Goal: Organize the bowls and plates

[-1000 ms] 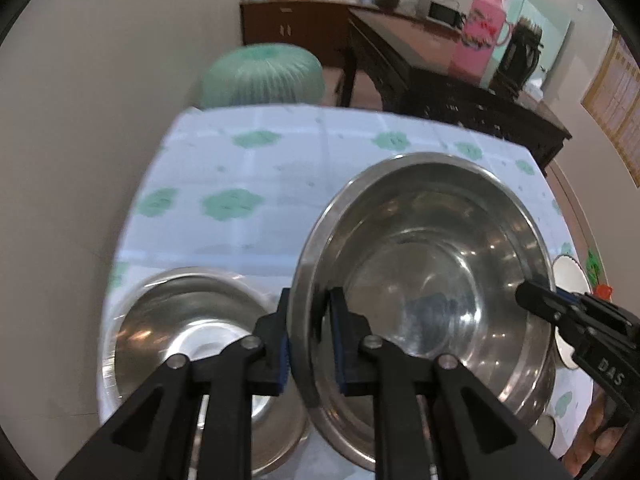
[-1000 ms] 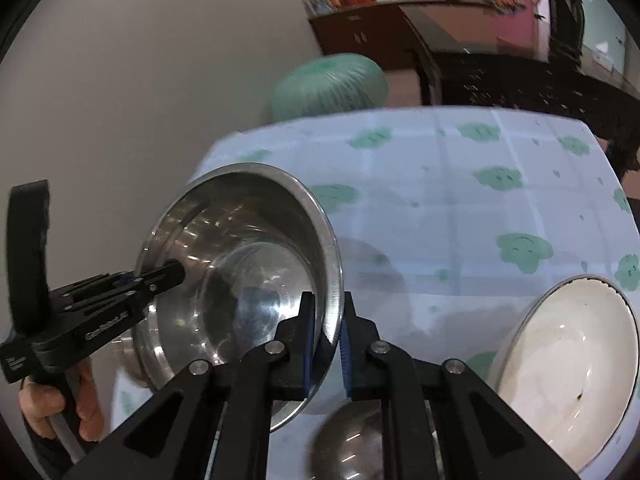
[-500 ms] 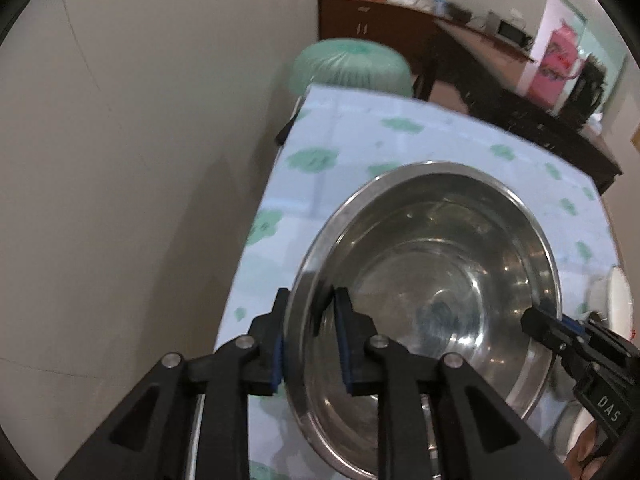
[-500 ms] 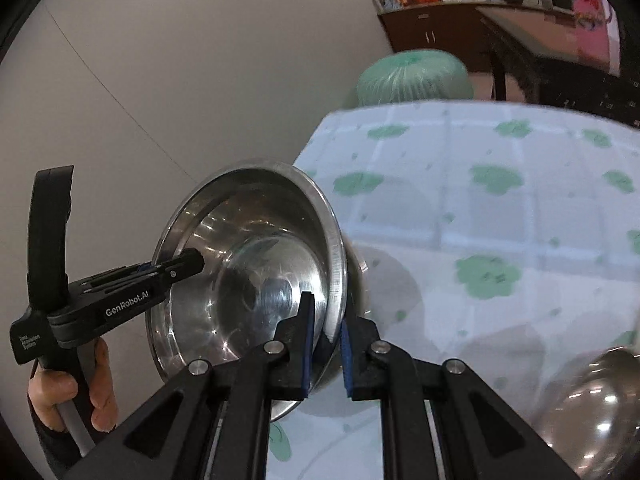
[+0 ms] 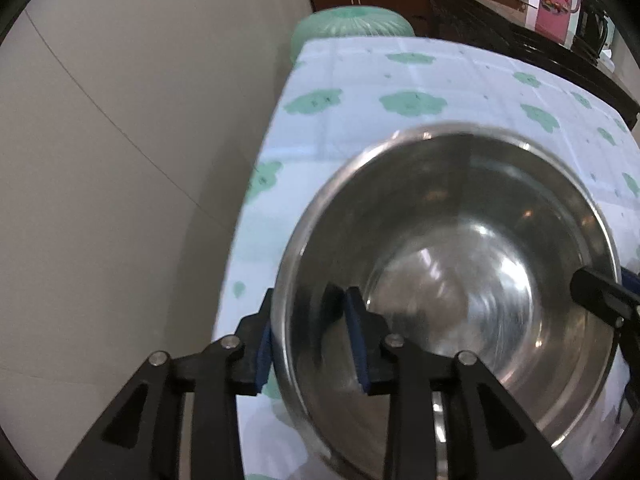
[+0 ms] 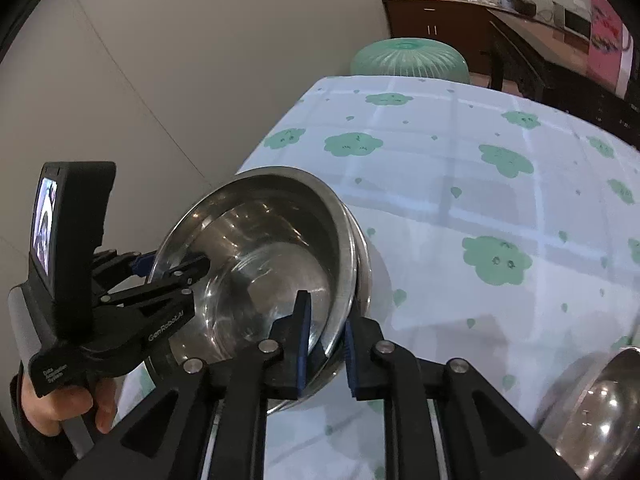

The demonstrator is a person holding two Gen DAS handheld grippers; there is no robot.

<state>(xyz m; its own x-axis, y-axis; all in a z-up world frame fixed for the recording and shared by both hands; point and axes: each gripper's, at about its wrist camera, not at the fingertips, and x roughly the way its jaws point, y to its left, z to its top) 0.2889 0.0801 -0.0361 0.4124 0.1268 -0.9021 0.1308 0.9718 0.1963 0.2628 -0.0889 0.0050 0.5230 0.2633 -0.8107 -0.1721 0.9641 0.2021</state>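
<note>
A large steel bowl [image 5: 460, 272] sits nested in a second steel bowl [image 6: 362, 256] near the table's left edge. My left gripper [image 5: 310, 340] straddles the large bowl's near rim with its jaws parted; it also shows in the right wrist view [image 6: 172, 266]. My right gripper [image 6: 324, 344] straddles the opposite rim, jaws parted and not pressing it; its fingertip [image 5: 592, 296] shows in the left wrist view. The large bowl [image 6: 260, 268] lies slightly tilted in the lower one.
The table has a pale blue cloth with green clouds [image 6: 480, 200]. Another steel bowl [image 6: 596, 412] lies at the lower right. A green plastic stool [image 6: 408, 60] stands past the far end, beside a dark wooden table [image 5: 500, 20].
The held bowl moved left over the table's left part and came down into the second steel bowl. Both grippers' jaws have widened around its rim. The white plate left the view.
</note>
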